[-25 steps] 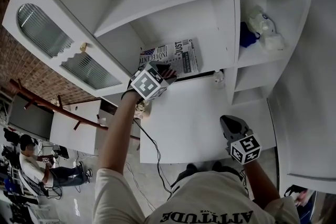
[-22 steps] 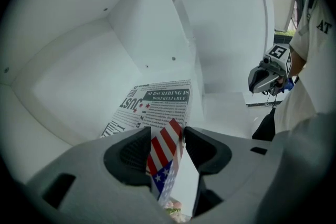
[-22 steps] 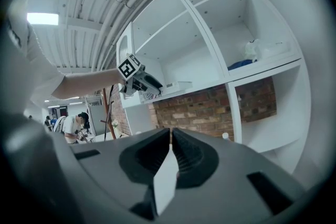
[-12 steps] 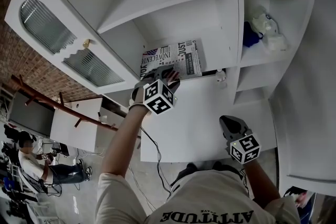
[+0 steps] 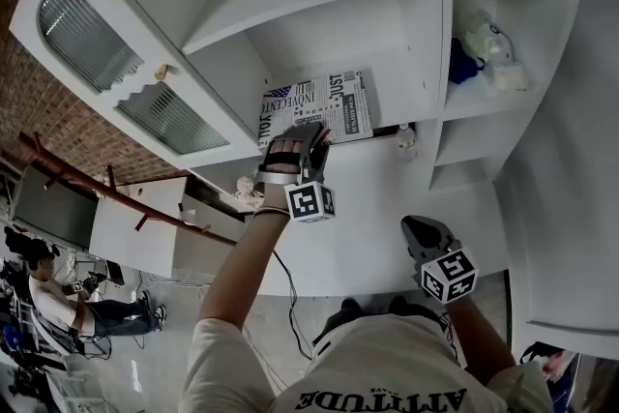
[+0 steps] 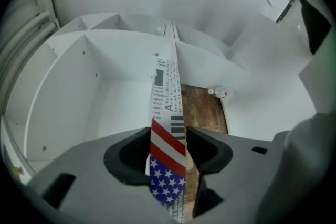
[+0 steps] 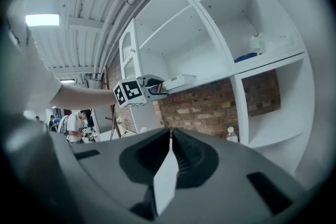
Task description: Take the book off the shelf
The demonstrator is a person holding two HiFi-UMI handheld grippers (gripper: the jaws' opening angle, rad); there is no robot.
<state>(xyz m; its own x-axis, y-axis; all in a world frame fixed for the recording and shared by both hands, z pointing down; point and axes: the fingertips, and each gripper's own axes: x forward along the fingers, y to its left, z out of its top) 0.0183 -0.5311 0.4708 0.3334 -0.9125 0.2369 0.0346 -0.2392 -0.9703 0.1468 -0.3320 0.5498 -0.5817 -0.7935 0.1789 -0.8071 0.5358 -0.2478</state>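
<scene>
A head view looks steeply down on a white shelf unit above a white tabletop (image 5: 368,208). The book (image 5: 324,106), its cover printed like a newspaper with a stars-and-stripes flag at one corner, lies flat on the lower wide shelf (image 5: 397,111). It sits at the shelf's front edge, nearer the right-hand upright than the left.

We hold the left tongs (image 5: 309,134) at that front edge with our arm stretched out, and the marker cube points back towards us. In the left gripper view, the book's flag corner stands between the two jaws. The jaws have just been opening and are spread wide. They are released rather than clamped, and each pad sits close beside a cover. We cannot tell whether either pad touches the book.

We hold the right tongs (image 5: 414,225) low over the near right part of the tabletop, well apart from the book. In the right gripper view its jaws are clenched together with nothing between them.

A small bottle (image 5: 404,142) stands at the back edge of the tabletop, near the book's right corner.
</scene>
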